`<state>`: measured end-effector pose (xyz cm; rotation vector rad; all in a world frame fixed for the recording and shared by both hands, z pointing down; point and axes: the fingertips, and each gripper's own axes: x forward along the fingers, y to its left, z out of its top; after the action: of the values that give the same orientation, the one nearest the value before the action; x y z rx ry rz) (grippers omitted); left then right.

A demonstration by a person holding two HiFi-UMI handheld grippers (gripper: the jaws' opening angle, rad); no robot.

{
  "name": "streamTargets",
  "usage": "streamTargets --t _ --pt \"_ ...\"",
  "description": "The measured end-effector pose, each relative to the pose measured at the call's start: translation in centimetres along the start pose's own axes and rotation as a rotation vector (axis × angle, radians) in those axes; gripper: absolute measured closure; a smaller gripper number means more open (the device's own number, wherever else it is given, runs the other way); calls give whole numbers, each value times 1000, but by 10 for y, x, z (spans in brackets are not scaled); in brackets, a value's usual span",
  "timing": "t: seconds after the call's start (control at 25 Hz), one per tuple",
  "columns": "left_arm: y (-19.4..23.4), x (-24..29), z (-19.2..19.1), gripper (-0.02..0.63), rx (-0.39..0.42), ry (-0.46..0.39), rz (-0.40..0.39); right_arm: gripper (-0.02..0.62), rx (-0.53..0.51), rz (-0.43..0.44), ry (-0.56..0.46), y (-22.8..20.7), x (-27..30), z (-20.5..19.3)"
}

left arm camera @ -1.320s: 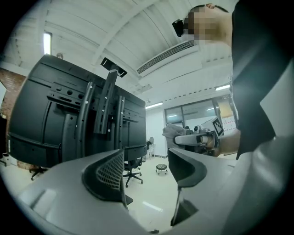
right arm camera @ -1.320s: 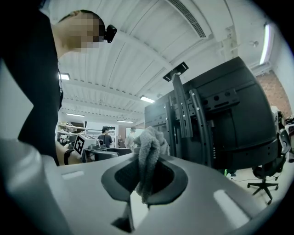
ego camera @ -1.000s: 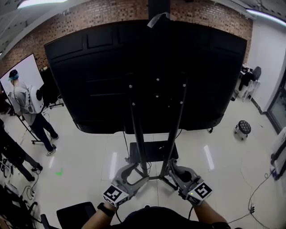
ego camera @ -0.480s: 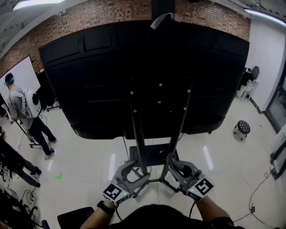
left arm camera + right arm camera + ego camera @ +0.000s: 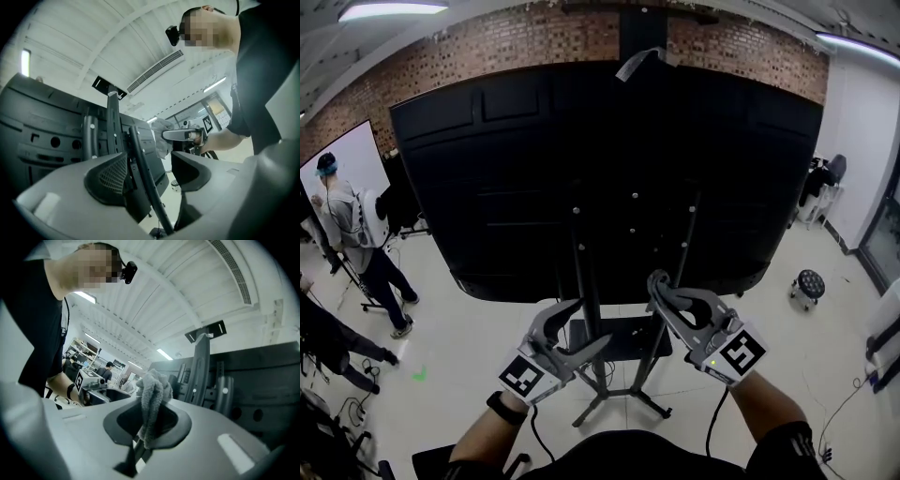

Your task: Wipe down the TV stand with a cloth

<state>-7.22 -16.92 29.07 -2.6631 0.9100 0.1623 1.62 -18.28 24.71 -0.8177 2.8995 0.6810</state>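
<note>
Right gripper (image 5: 149, 427) jaws pinch the cloth (image 5: 152, 392); left gripper (image 5: 159, 176) jaws apart, seemingly straddling stand pole (image 5: 143, 159).

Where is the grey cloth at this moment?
In the right gripper view, the grey cloth is clamped in the right hand-held gripper, close to the TV stand's right upright.

text: none legible | brands: none | numbers: none | signs: only letterless black-and-white square markers, on left gripper (image 5: 591, 323) lower left, right gripper (image 5: 656, 292) lower right, head view
</note>
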Motion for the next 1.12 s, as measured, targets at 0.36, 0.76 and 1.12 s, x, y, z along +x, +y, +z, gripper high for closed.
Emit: streamTargets --t 0.36,0.76,1.12 --pt "44 43 115 293 260 -105 -12 572 -227 27 -63 -62 50 91" --pt "83 91 222 293 386 -175 16 573 -452 -39 -69 -134 104 186" --pt "122 130 281 292 500 -148 67 572 -695 -122 7 -179 170 262"
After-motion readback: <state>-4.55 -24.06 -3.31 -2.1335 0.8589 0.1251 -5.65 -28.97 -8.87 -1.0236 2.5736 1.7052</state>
